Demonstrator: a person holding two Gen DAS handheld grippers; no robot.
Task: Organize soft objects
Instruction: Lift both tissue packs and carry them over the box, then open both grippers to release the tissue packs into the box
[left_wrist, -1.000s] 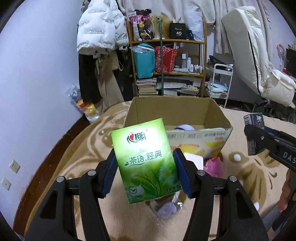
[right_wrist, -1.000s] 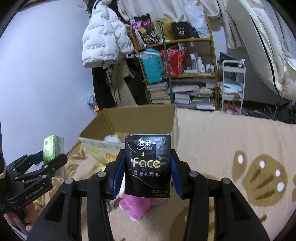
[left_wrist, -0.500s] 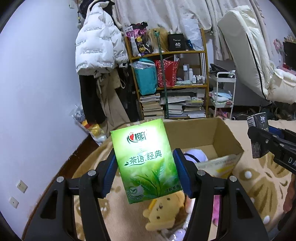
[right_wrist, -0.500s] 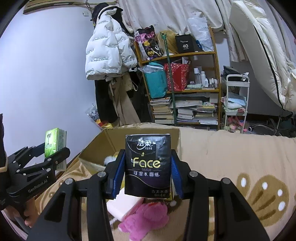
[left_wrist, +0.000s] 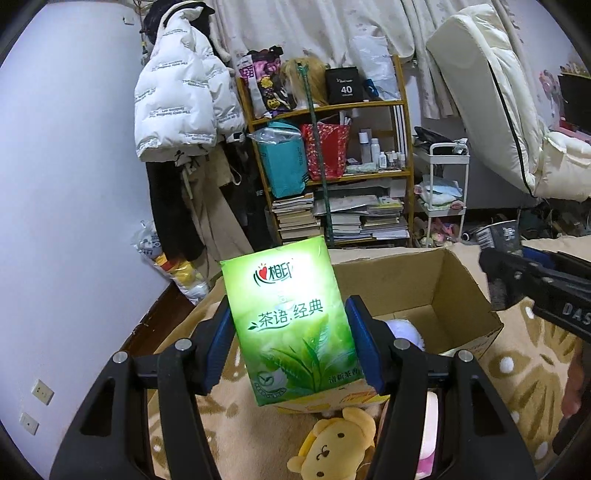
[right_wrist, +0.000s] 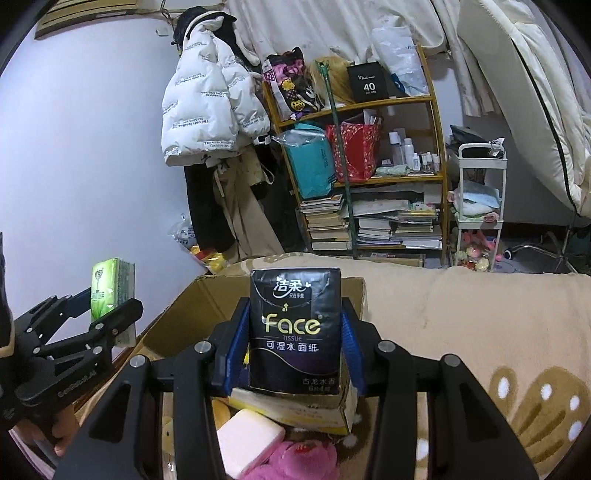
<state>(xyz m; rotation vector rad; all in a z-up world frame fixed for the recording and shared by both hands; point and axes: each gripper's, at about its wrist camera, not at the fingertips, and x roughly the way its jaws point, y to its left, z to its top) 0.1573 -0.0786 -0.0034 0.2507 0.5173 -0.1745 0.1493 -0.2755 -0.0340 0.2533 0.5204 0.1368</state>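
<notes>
Left tongs (left_wrist: 291, 339): clamped on green tissue pack (left_wrist: 291, 325), held upright before open cardboard box (left_wrist: 458, 288). Right tongs (right_wrist: 295, 350): clamped on black tissue pack (right_wrist: 295, 328), above box edge. Yellow bear (left_wrist: 332, 443), pink plush (right_wrist: 295, 461) seen below on carpet.

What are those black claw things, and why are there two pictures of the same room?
Those claws are hand-held grippers: a person squeezes one in each hand, and each carries a camera looking along its fingers. So one picture is from the left gripper, the other from the right gripper. The left one is clamped on a green tissue pack, the right one on a black tissue pack. Ahead of both is an open cardboard box on a beige patterned blanket. Below the grippers lie soft things: a yellow bear toy, a pink plush and a pale pink block.
</notes>
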